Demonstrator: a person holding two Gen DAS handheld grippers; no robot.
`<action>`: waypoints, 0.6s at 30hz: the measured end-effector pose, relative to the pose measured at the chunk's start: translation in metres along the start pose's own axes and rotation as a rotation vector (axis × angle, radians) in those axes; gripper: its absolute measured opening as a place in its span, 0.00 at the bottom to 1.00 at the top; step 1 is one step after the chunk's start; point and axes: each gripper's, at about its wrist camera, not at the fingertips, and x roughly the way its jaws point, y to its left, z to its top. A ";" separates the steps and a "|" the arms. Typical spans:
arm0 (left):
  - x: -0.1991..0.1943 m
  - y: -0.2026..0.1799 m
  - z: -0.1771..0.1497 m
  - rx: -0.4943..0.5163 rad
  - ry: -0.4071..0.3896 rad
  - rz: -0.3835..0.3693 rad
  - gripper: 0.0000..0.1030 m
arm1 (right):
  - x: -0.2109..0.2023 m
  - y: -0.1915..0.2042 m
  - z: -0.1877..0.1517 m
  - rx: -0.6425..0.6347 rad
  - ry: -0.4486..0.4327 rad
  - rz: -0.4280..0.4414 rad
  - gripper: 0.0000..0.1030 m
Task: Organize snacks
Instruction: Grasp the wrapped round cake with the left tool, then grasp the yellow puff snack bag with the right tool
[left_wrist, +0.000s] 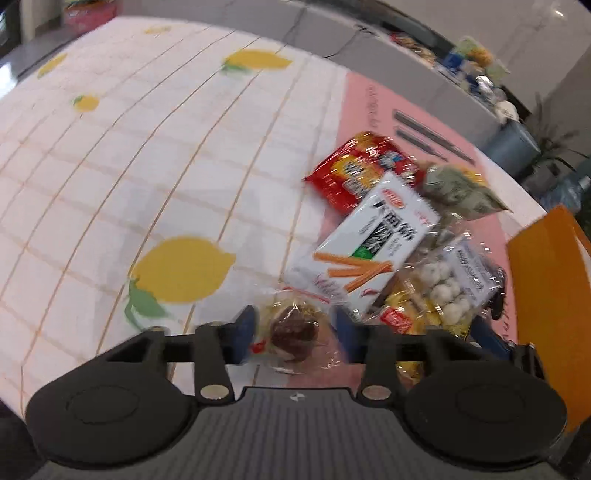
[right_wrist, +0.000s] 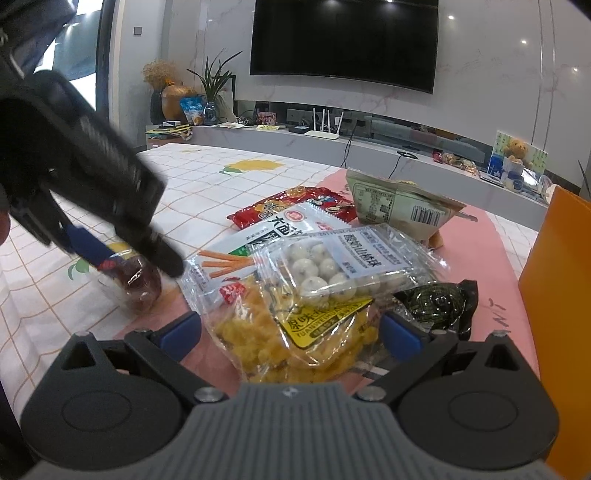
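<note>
A pile of snack packets lies on the table: a red packet (left_wrist: 364, 170), a white packet with orange sticks (left_wrist: 364, 245), a clear packet of white balls (right_wrist: 345, 264), a yellow puffs packet (right_wrist: 295, 343), a green-grey packet (right_wrist: 400, 206) and a dark packet (right_wrist: 436, 301). My left gripper (left_wrist: 293, 334) is open, its blue fingers either side of a clear-wrapped dark brown snack (left_wrist: 295, 332), which also shows in the right wrist view (right_wrist: 138, 286). My right gripper (right_wrist: 291, 330) is open around the yellow puffs packet.
The table has a white lemon-print cloth (left_wrist: 147, 166) and a pink mat (right_wrist: 480, 258). An orange chair back (right_wrist: 561, 266) stands at the right. A TV counter with clutter (right_wrist: 332, 140) runs behind the table.
</note>
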 end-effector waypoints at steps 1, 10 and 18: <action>-0.001 0.002 -0.001 -0.013 -0.003 -0.011 0.44 | 0.000 0.000 0.000 0.000 0.002 0.000 0.97; -0.017 -0.001 -0.005 0.028 -0.025 -0.056 0.41 | -0.002 0.000 -0.001 -0.007 -0.011 -0.005 0.85; -0.029 0.001 -0.009 0.016 -0.040 -0.102 0.41 | -0.005 0.002 -0.002 -0.030 -0.024 -0.008 0.73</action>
